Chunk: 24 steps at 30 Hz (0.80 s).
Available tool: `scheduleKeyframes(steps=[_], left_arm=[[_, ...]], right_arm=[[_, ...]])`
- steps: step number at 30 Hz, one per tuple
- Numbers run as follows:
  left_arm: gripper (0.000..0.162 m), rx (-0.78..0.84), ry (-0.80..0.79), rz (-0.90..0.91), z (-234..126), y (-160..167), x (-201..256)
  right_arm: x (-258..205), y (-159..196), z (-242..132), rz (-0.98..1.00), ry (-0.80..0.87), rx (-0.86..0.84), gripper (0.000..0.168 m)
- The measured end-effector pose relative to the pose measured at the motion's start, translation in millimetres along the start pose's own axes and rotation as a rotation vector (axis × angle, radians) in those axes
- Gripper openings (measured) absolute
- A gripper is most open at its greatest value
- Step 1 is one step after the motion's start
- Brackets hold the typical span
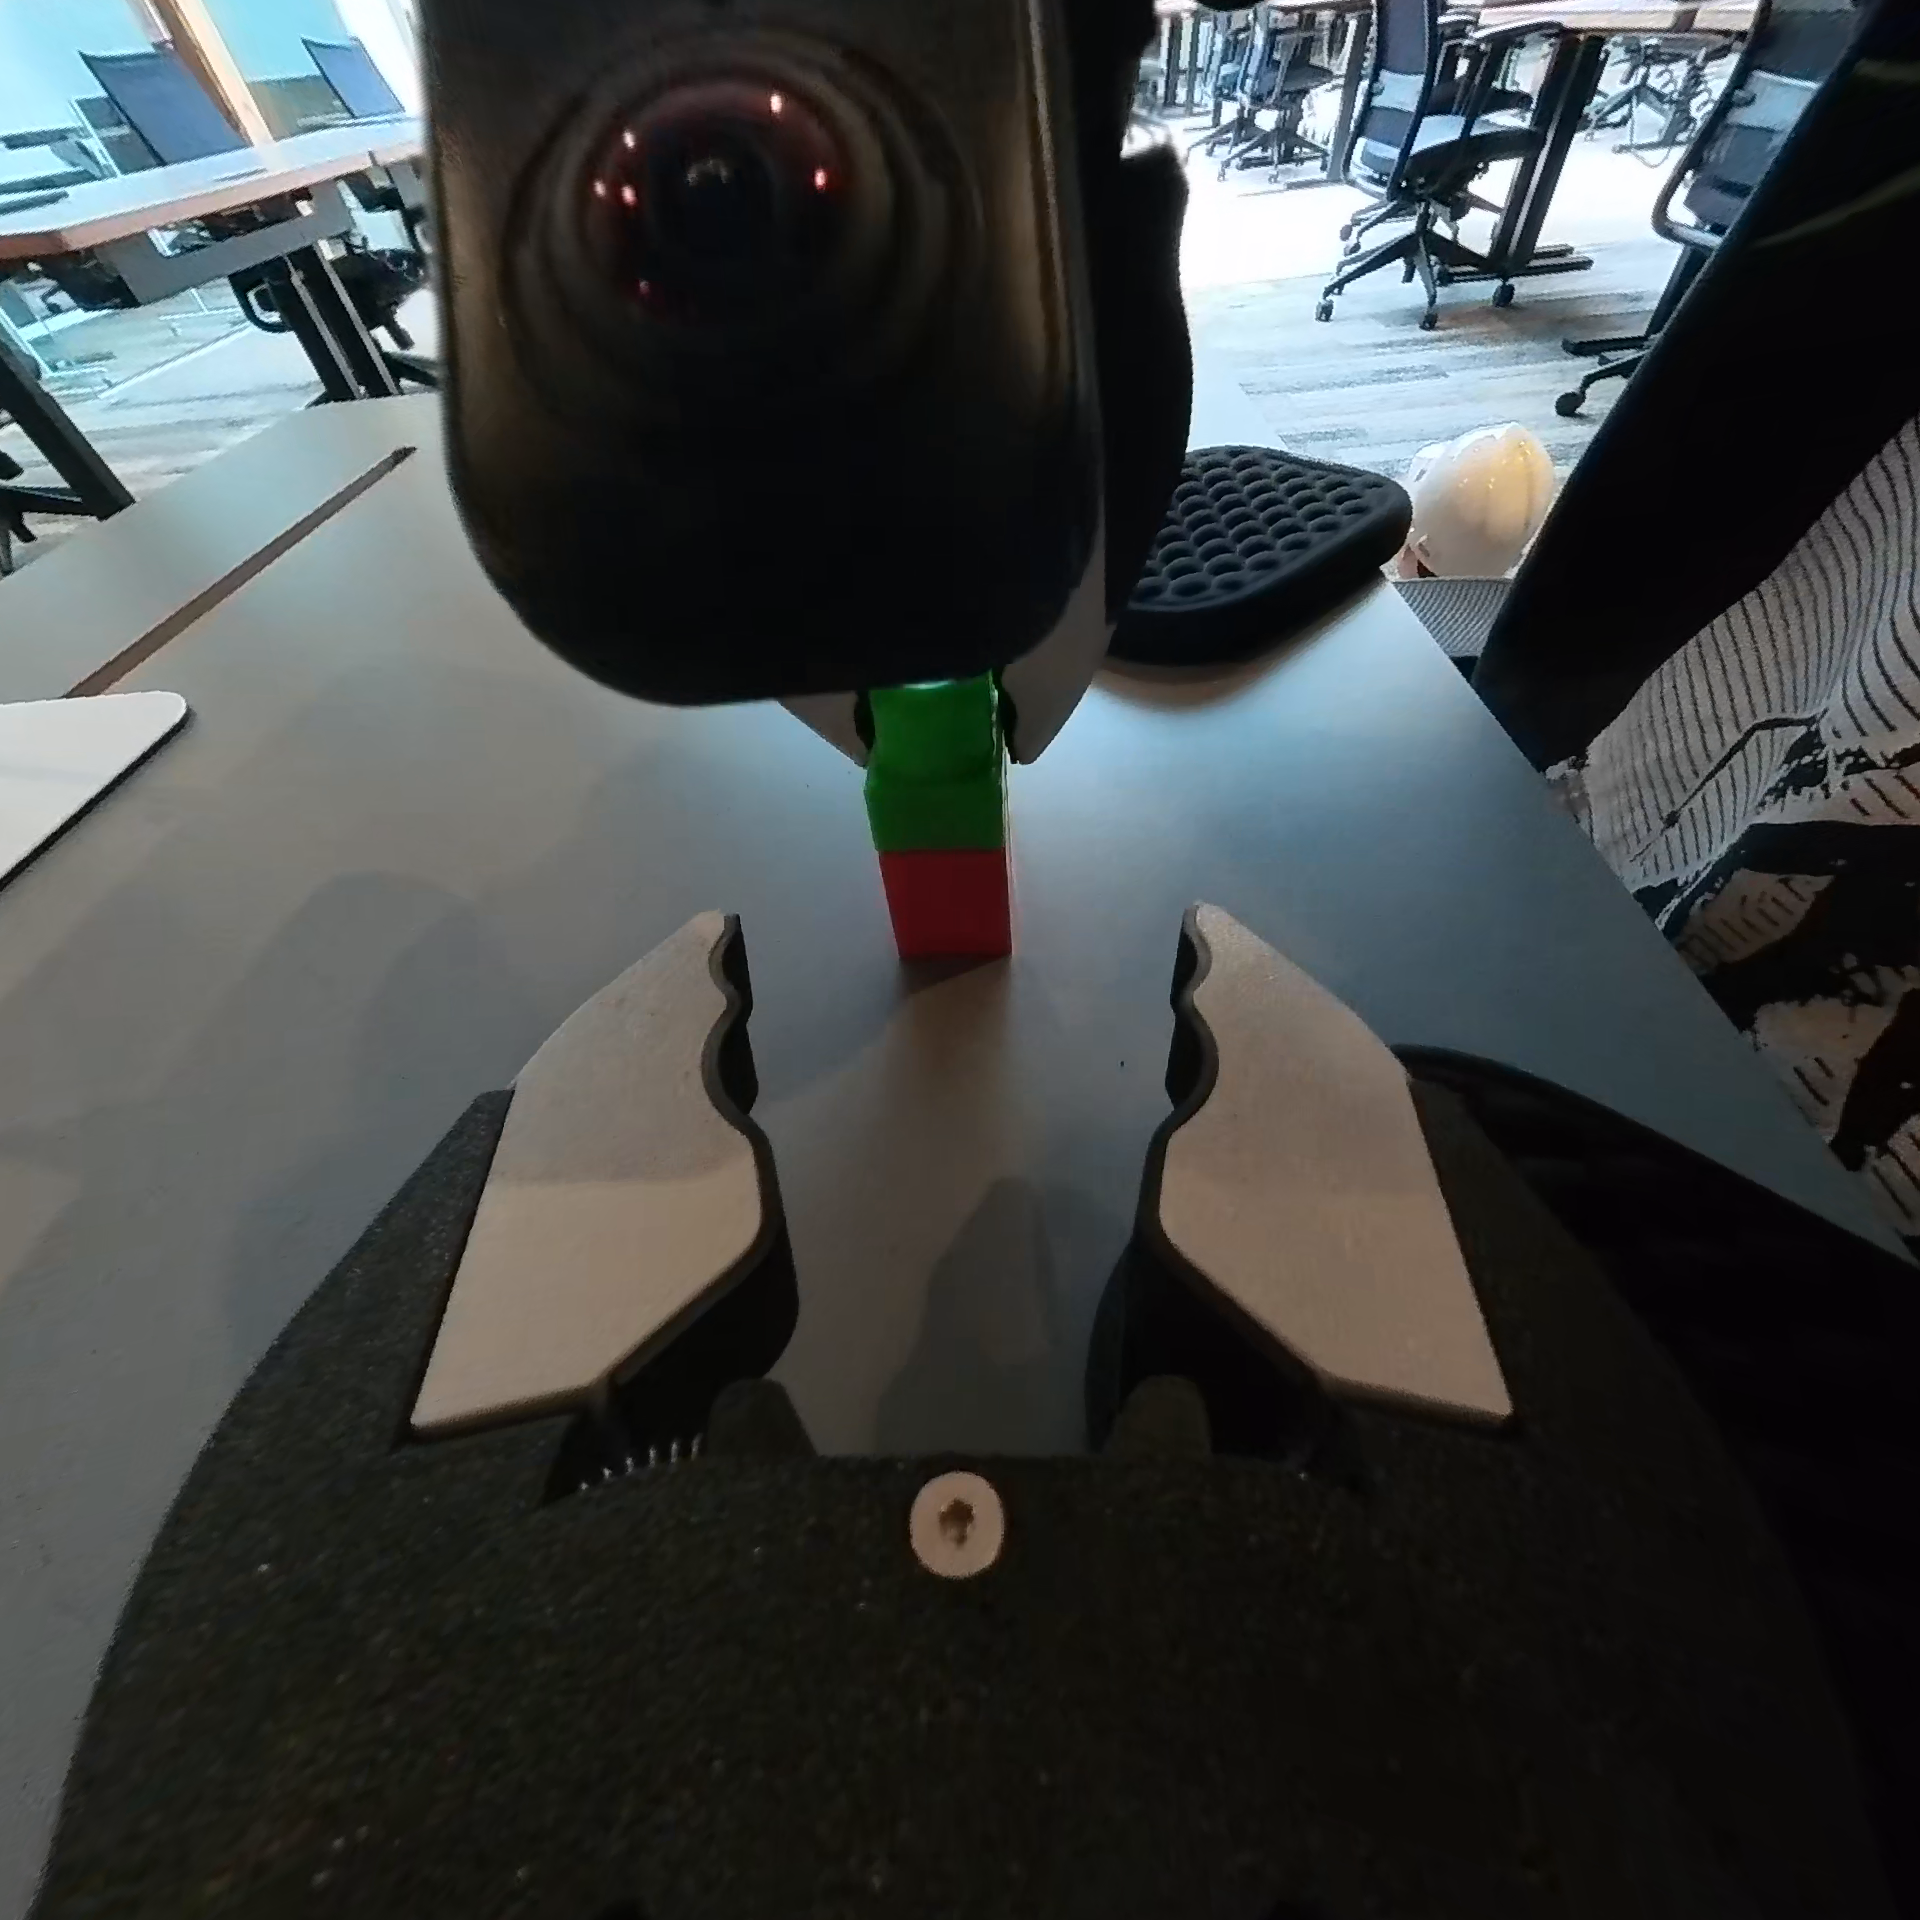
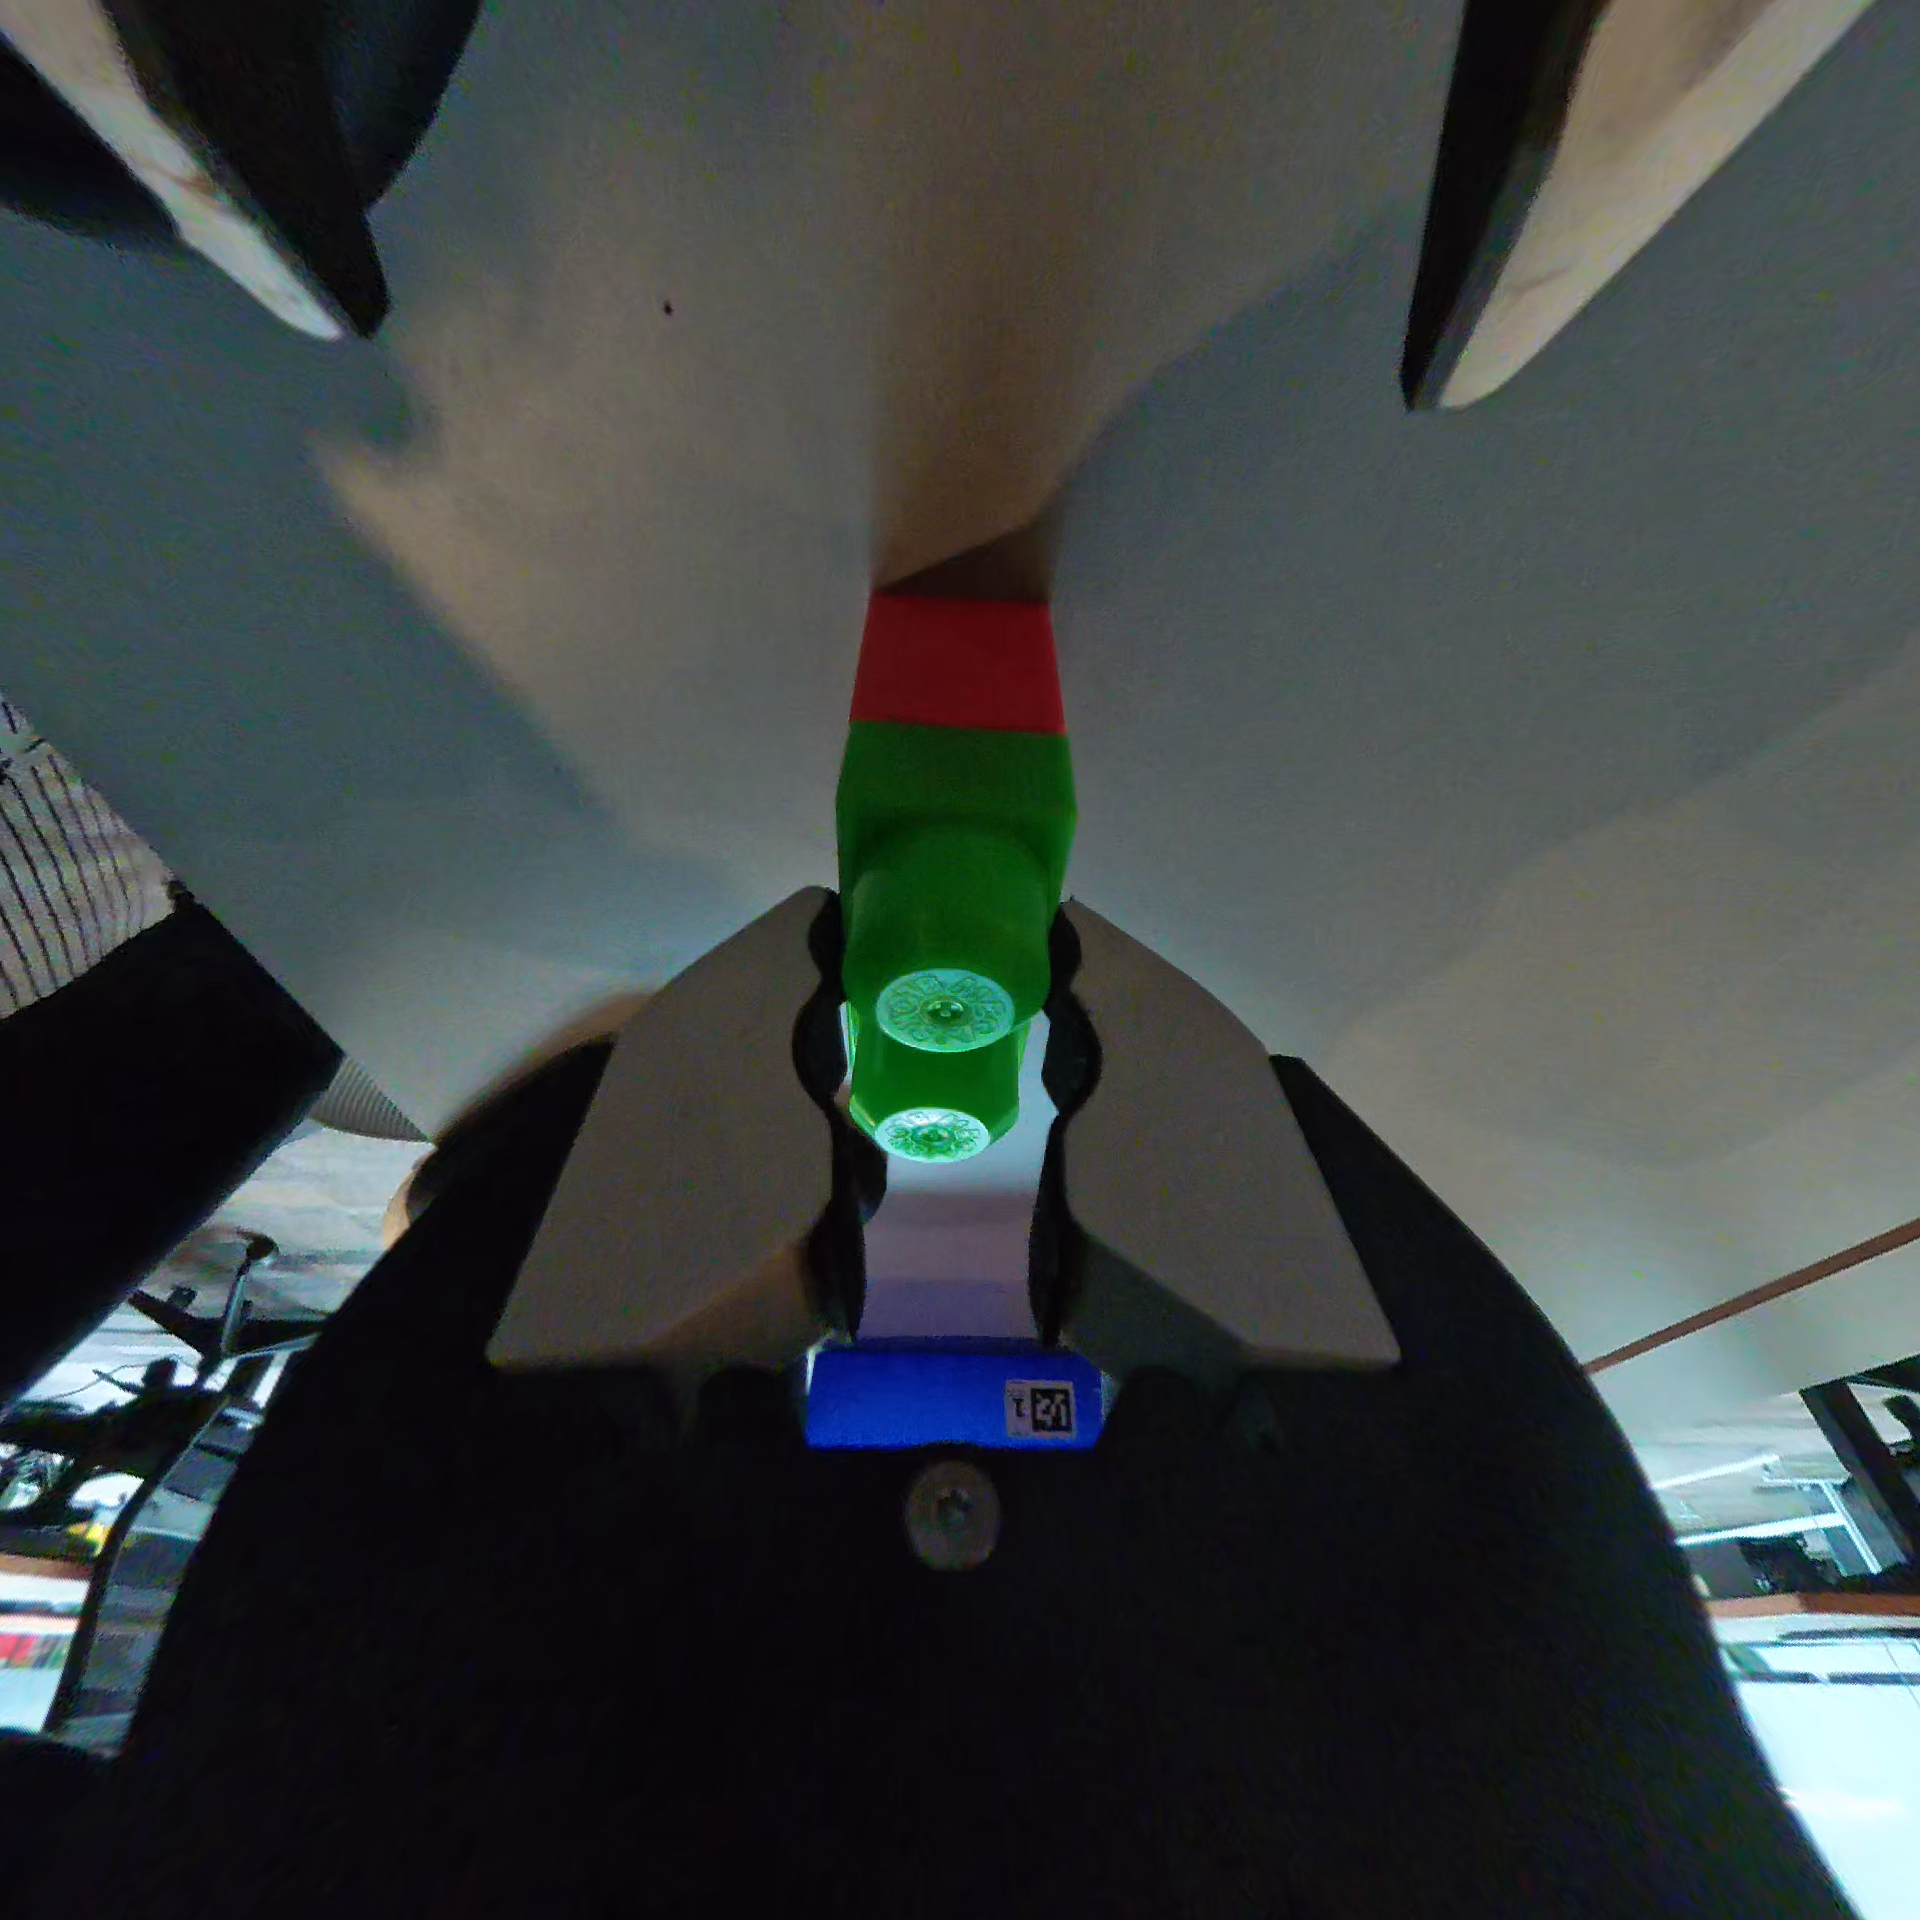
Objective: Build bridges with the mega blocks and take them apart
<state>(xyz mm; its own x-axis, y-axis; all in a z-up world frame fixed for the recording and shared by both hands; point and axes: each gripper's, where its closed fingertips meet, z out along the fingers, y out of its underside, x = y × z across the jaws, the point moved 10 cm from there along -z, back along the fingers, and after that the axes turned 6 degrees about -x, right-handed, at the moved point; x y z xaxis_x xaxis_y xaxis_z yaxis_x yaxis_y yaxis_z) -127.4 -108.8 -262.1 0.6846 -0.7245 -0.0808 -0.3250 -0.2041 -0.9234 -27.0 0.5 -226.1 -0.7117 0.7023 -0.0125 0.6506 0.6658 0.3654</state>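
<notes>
Open-plan office, dark grey desk [image 1: 520,831] up front, rows of desks and black office chairs [image 1: 1455,177] behind.

Blocks: 2 stacked, standing on the desk. Red block [image 1: 951,902] at the bottom, sitting on the desk surface; green block [image 1: 935,800] pressed on top of it. Green one shows 2 round studs in the right wrist view.

Right gripper [image 1: 935,717] comes down from above, its 2 fingers clamped on the green block's studs, one either side. Same grip seen from its own camera: right gripper [image 2: 945,987] pinching the upper green stud, red block [image 2: 956,660] beyond it against the desk.

Left gripper [image 1: 961,956] sits low over the desk, just short of the stack, jaws spread wide, nothing between them. Not touching the blocks.

Around: 1 white flat pad [image 1: 73,758] at the desk's left edge, 1 black perforated chair headrest [image 1: 1257,540] past the far edge, 1 white hard hat [image 1: 1475,499] behind it, striped fabric [image 1: 1745,790] on the right.
</notes>
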Motion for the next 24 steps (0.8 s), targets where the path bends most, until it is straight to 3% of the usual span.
scheduleKeyframes(steps=[14,24], left_arm=[[0.077,-0.021,0.007,0.027,2.0,0.1,2.6],[0.077,0.021,-0.011,0.002,-2.0,0.0,0.3]], right_arm=[[-0.3,1.2,3.6,0.001,0.006,0.038,0.035],[2.1,14.0,5.7,0.039,-0.019,0.181,0.035]])
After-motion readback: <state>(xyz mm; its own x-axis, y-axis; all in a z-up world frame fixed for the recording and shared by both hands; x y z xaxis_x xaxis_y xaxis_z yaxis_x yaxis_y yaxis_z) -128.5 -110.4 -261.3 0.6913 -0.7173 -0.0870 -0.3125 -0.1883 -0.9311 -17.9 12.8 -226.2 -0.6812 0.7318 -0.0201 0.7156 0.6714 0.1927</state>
